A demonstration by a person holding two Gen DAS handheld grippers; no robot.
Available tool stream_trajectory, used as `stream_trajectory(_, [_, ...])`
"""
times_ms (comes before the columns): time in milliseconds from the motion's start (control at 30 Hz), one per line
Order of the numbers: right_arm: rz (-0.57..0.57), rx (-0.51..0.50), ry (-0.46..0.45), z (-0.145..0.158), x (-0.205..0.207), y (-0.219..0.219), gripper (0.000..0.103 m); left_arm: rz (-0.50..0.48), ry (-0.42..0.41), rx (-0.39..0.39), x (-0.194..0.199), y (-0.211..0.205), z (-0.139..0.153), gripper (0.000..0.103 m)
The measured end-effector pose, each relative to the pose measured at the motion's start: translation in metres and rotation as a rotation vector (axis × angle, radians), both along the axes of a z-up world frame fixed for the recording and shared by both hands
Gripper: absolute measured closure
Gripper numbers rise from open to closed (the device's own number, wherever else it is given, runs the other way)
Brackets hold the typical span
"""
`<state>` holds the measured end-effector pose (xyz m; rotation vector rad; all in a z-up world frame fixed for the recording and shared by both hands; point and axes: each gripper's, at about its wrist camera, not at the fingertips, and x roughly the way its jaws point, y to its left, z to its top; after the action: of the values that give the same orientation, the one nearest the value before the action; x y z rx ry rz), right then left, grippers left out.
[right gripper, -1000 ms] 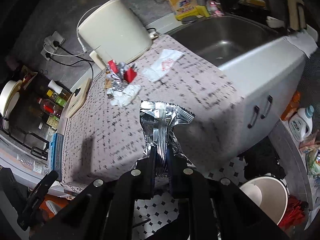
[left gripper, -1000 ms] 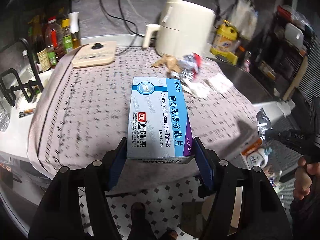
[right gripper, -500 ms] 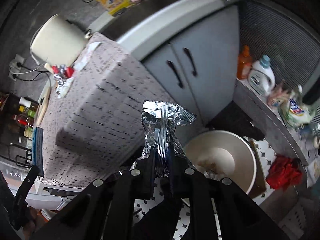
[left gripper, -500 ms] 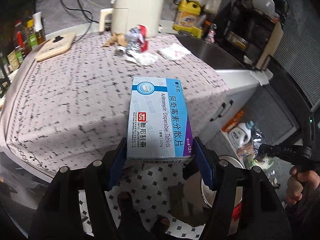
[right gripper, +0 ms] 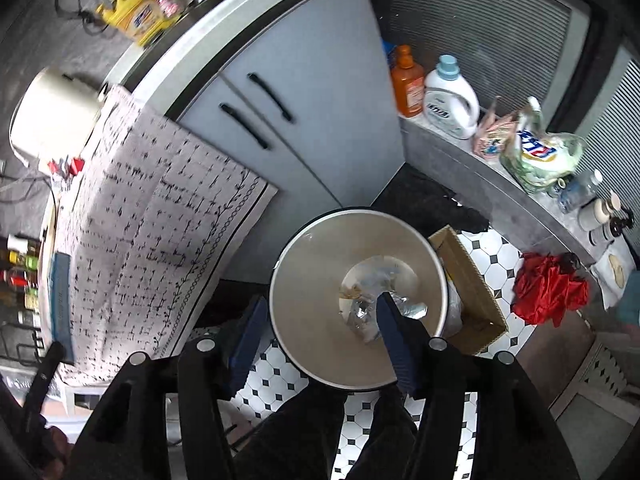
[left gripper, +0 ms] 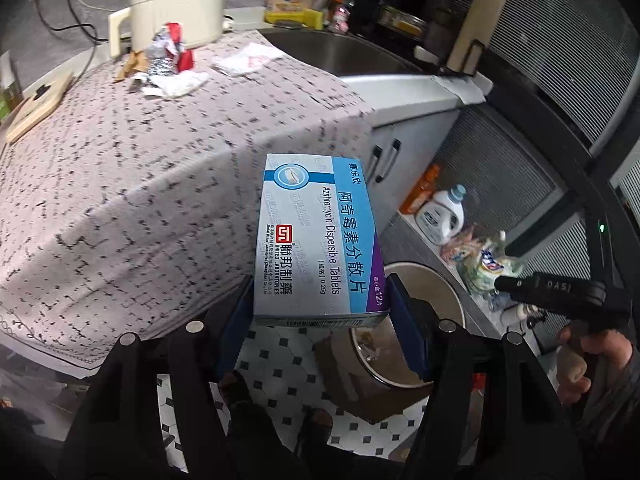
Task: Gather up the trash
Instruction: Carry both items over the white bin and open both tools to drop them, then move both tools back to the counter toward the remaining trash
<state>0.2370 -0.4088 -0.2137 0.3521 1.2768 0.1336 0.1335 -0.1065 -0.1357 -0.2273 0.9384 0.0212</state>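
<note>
The medicine box (left gripper: 320,240), blue and white with printed lettering, sits clamped between the blue pads of the left hand-held gripper (left gripper: 320,316), held in the air past the edge of the table (left gripper: 120,184) and above the tiled floor (left gripper: 280,364). Below and to the right of it stands the round bin (right gripper: 312,280), whose rim also shows in the left wrist view. The right hand-held gripper (right gripper: 316,320) hangs over the bin's mouth with its jaws opening and nothing between them; a crumpled foil wrapper (right gripper: 384,304) lies at the bottom of the bin. More trash (left gripper: 168,60), foil, red scraps and paper, lies on the patterned tablecloth near the cream-coloured appliance (left gripper: 176,0)
</note>
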Motion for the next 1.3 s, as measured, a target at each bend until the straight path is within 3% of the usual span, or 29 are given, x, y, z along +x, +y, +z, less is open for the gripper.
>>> stream_trajectory(600, [-0.244, -0.035, -0.060, 0.037, -0.063, -0.105, 0.036, -0.354, 0.092, -0.066, 0.044, -0.122, -0.041, 0.037])
stream_trajectory(633, [-0.256, -0.036, -0.060, 0.037, -0.067, -0.109, 0.036, -0.369, 0.096, -0.077, 0.047, -0.126, -0.042, 0.037])
stream_trajectory(667, [-0.271, -0.037, -0.059, 0.037, -0.070, -0.114, 0.036, -0.377, 0.101, -0.080, 0.051, -0.130, -0.042, 0.029])
stream_trajectory(700, [-0.279, -0.038, -0.059, 0.038, -0.073, -0.117, 0.036, -0.369, 0.096, -0.071, 0.053, -0.132, -0.042, 0.018])
stream_trajectory(800, [-0.297, -0.039, -0.058, 0.038, -0.078, -0.124, 0.036, -0.343, 0.060, -0.061, 0.054, -0.128, -0.034, 0.012])
stream_trajectory(967, [-0.272, -0.020, -0.064, 0.038, -0.072, -0.112, 0.035, -0.286, 0.041, -0.031, 0.053, -0.106, -0.023, 0.011])
stream_trajectory(1300, [-0.136, 0.018, -0.119, 0.054, -0.040, -0.046, 0.018, -0.093, -0.005, -0.014, 0.033, -0.026, 0.004, 0.009])
